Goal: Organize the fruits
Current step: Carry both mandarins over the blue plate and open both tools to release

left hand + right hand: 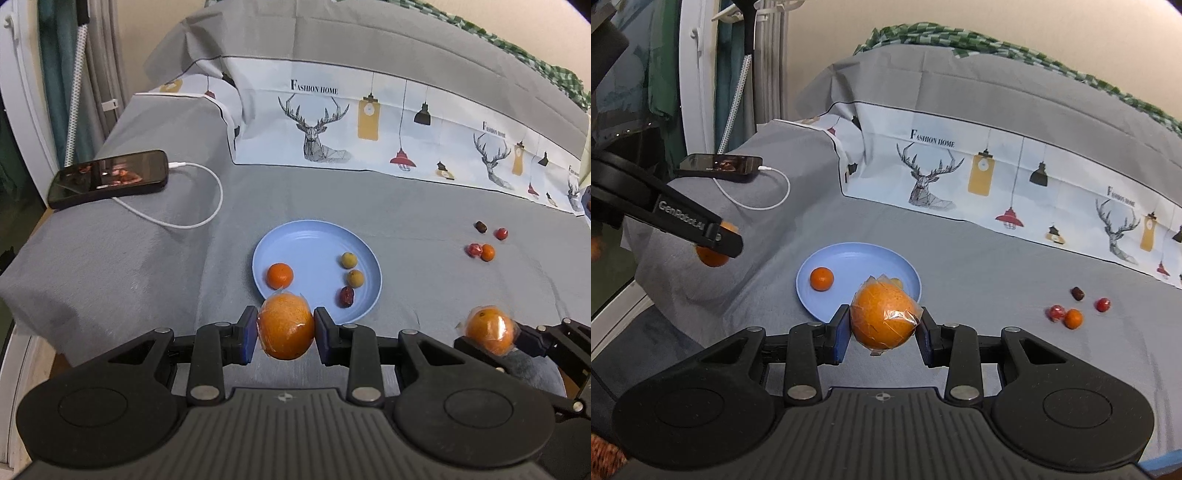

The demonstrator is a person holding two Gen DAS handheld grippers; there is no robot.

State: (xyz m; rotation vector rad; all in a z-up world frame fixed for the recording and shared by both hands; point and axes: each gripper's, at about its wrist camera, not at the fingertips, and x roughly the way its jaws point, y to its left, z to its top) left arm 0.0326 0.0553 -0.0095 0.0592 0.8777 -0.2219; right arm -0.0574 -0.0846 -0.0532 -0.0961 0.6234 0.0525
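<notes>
Just ahead of and below both grippers, blue plate (295,236) waiting on the grey bed cover, left gripper (285,330) nearer its rim, right gripper (882,325) beside, fingers of each clamped on a wrapped orange (286,325), (882,319).

"Fashion Home" on the deer-print cloth (369,122), "GenRobot.AI" on the left tongs (718,236)
</notes>
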